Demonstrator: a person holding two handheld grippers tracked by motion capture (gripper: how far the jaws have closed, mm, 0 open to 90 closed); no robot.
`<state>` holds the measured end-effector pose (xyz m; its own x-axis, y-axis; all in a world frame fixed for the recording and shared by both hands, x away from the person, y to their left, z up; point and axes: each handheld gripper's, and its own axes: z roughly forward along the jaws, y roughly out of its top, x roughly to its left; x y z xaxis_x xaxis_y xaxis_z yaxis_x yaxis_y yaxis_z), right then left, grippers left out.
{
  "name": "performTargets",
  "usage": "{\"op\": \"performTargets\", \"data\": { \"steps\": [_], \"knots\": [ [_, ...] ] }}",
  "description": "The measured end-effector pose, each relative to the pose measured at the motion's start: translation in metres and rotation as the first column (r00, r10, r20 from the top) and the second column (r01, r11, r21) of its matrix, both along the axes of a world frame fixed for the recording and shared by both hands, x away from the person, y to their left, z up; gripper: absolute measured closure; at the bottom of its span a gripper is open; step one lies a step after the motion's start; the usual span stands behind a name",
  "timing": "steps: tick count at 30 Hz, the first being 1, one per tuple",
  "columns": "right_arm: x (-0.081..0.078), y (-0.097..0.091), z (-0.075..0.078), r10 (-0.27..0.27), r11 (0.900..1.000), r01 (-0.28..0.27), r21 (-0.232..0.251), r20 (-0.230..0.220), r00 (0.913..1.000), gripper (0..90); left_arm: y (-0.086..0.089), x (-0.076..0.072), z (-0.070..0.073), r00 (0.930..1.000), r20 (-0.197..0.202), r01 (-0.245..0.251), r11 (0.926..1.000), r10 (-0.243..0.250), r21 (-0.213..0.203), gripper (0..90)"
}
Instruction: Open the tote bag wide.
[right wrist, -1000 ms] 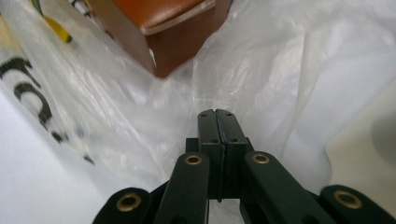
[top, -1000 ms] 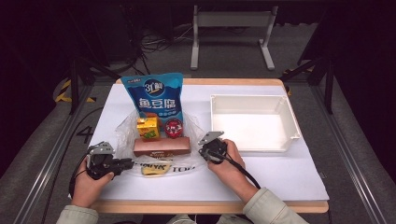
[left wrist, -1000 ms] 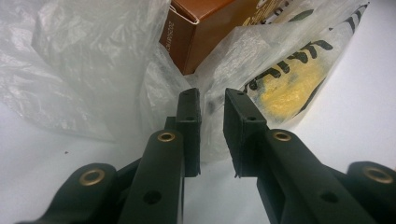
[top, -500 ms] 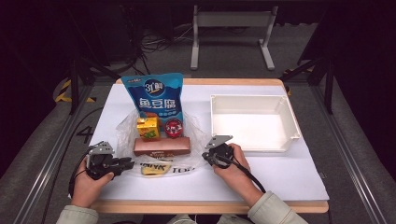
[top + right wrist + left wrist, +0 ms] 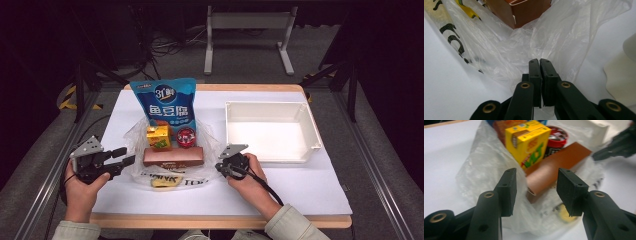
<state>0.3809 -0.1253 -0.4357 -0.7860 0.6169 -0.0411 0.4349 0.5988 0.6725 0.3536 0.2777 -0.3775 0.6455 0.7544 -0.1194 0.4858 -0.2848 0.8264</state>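
On the white worktop point(image 5: 300, 185), beside a rigid white tray point(image 5: 270, 131), a crinkly clear plastic bag point(image 5: 172, 172) holds a brown carton point(image 5: 173, 156). The right gripper point(image 5: 540, 62) shows its 2 fingers pinched together at the film; the left gripper point(image 5: 535, 191) shows fingers just opening, nothing between.

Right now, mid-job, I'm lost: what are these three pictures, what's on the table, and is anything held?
A person holds a two-jaw tool in each hand. The high view looks down on the table; the other two ride on the tools.

The left gripper, jaws just opening, holds nothing.

The right gripper is shut at the edge of the clear plastic bag; whether it pinches the film I cannot tell.

On the bag: a brown box, a yellow carton, a red-lidded tub and a blue snack pouch. A white tray stands to the right.
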Motion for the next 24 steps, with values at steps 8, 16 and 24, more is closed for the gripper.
{"op": "performTargets", "data": {
  "steps": [8, 16, 24],
  "knots": [
    [0.000, 0.000, 0.000, 0.007, 0.9999, -0.007, 0.008, 0.004, 1.0000, 86.8, -0.003, 0.023, -0.022, 0.9953, -0.050, -0.079, 0.9941, 0.083, 0.074, 89.7],
    [0.001, -0.002, 0.002, 0.005, 0.9999, -0.005, 0.011, 0.009, 0.9999, 86.7, 0.006, 0.031, -0.062, 0.9642, -0.222, -0.105, 0.9771, 0.145, 0.185, 90.0],
    [0.002, -0.005, 0.002, -0.003, 0.9998, 0.003, 0.021, 0.005, 1.0000, 84.7, 0.001, 0.029, -0.067, 0.9725, -0.197, -0.086, 0.9789, 0.123, 0.185, 86.5]
  ]
}}
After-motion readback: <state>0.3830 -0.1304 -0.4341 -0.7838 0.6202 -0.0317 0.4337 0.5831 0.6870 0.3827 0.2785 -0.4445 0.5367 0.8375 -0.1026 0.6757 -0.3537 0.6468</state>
